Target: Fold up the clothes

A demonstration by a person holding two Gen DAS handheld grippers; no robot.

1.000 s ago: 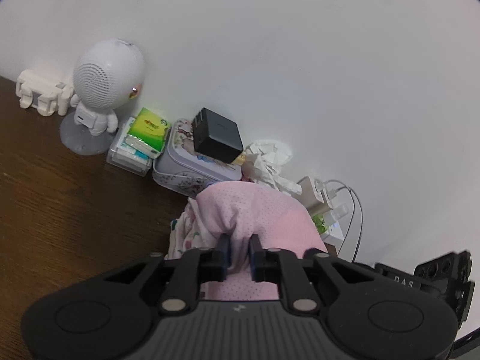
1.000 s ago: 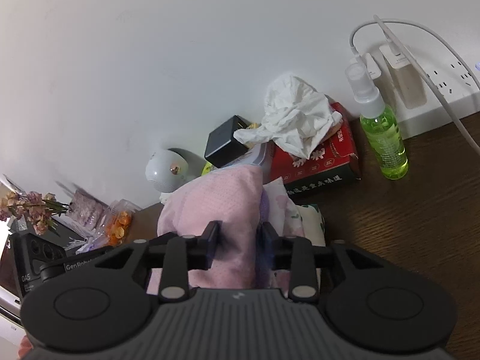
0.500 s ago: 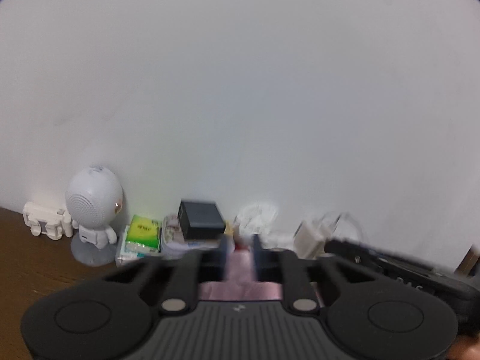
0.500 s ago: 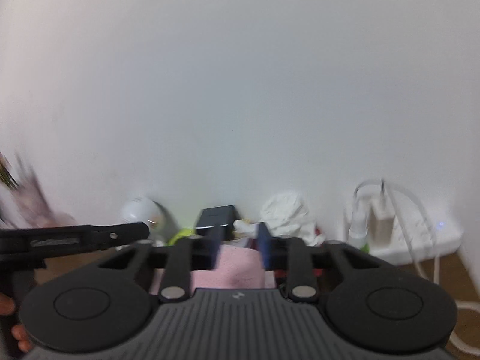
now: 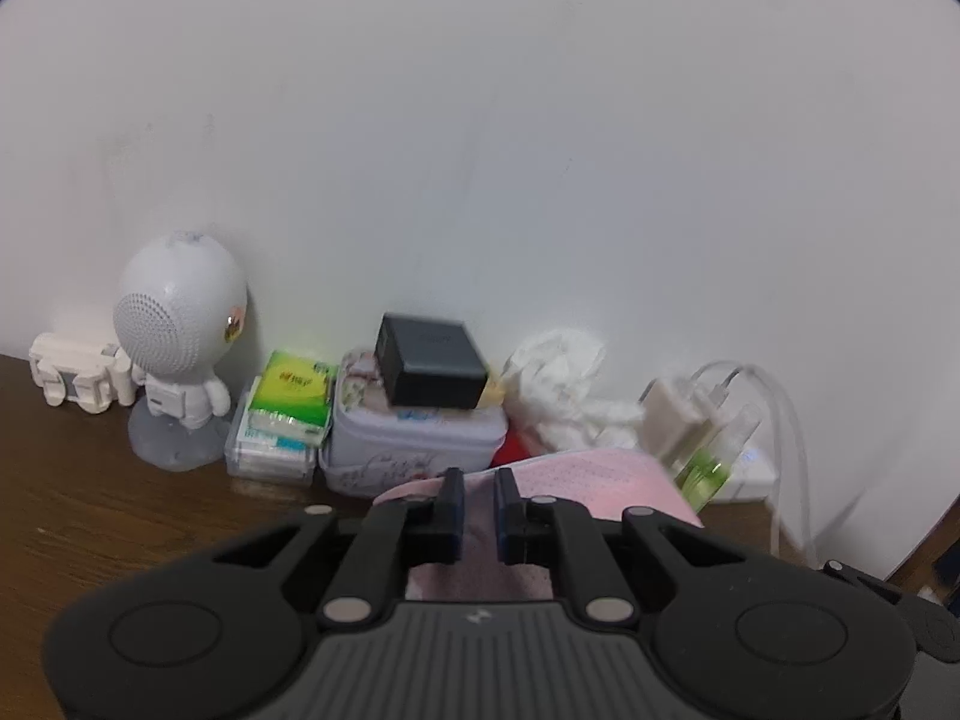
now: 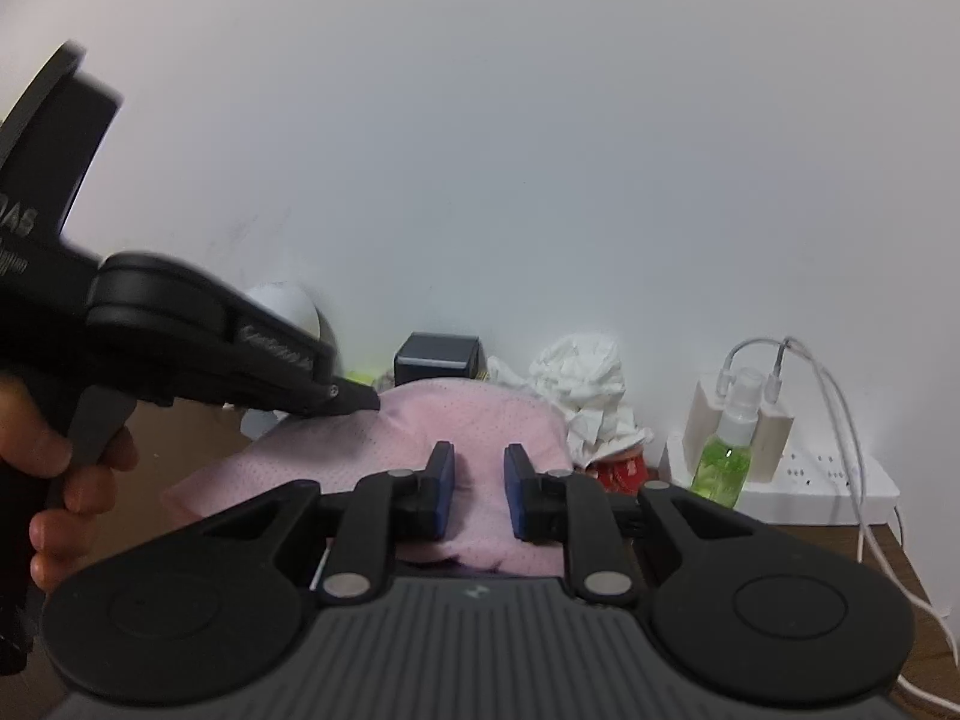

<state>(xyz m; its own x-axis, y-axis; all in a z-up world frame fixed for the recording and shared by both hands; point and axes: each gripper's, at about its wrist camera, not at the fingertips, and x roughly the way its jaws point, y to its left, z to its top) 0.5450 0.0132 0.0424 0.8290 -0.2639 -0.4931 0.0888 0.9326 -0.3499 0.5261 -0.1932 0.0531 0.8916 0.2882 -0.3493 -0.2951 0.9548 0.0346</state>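
Observation:
A pink perforated garment (image 5: pixel 594 477) is held up above the brown table, stretched between both grippers. My left gripper (image 5: pixel 477 504) is shut on its edge, with cloth between the fingers. In the right wrist view the same pink garment (image 6: pixel 480 420) spreads ahead. My right gripper (image 6: pixel 478 489) is shut on its near edge. The left gripper's body (image 6: pixel 180 336) and the hand that holds it show at the left of that view, its tip on the cloth.
Along the white wall stand a white robot-shaped speaker (image 5: pixel 180 348), a green tissue pack (image 5: pixel 291 390), a tin (image 5: pixel 414 444) with a black charger (image 5: pixel 432 369) on top, crumpled tissue (image 6: pixel 582 372), a green spray bottle (image 6: pixel 729 450) and a white power strip (image 6: pixel 810 480) with cables.
Both grippers lifted the pink garment off the table, swung upward towards the wall, then came partly back down. The garment now hangs spread between them instead of bunched.

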